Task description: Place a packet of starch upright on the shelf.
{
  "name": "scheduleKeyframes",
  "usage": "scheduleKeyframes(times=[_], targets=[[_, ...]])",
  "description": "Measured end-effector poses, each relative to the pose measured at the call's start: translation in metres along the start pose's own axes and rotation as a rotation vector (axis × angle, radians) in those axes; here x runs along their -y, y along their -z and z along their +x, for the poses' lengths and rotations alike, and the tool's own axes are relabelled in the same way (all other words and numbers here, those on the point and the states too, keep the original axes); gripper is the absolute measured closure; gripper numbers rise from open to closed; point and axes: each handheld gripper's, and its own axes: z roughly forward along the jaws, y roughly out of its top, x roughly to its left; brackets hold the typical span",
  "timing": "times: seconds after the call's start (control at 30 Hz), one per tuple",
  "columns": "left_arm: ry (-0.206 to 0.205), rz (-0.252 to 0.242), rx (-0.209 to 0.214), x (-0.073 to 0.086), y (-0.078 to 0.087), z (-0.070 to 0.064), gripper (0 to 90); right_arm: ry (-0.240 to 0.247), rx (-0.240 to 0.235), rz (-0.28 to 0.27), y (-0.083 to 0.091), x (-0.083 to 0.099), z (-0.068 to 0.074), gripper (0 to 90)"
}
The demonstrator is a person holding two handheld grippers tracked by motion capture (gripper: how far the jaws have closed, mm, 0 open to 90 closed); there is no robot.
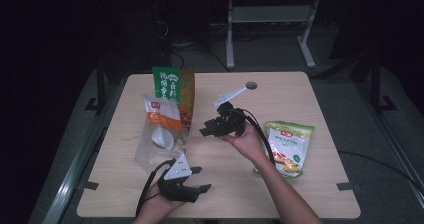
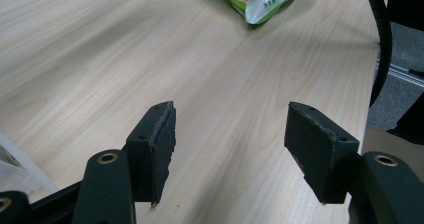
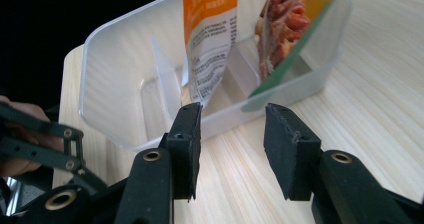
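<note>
My right tongs (image 1: 207,131) hang above the middle of the worktop (image 1: 300,91), jaws pointing left toward the clear bin (image 1: 150,151), parted about halfway with nothing between them. In the right gripper view the bin (image 3: 115,64) lies straight ahead, just past the jaw tips, its near wall running across my line of reach. Two packets stand in it: the white-and-orange packet (image 3: 210,39) and the green packet (image 3: 285,29), both upright with their flat faces leaning a little.

The yellow-green packet (image 1: 289,145) lies flat on the worktop to the right of my right hand (image 1: 247,141), long axis running away from me, and that hand is much nearer to it. My left tongs (image 1: 200,180) rest low at the near edge, wide open, empty, aimed rightward along the wood.
</note>
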Motion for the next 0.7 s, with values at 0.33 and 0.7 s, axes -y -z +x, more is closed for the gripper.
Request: scheduleKeyframes(times=[0.33,0.7], targets=[[-0.007,0.003,-0.003,-0.006,-0.006,-0.001,36.7,-0.023,0.04,-0.002,0.028,0.014,-0.005,55.1],[-0.015,0.003,-0.004,-0.014,-0.012,-0.001,36.1,-0.048,0.092,0.001,0.06,0.032,-0.012,51.2]])
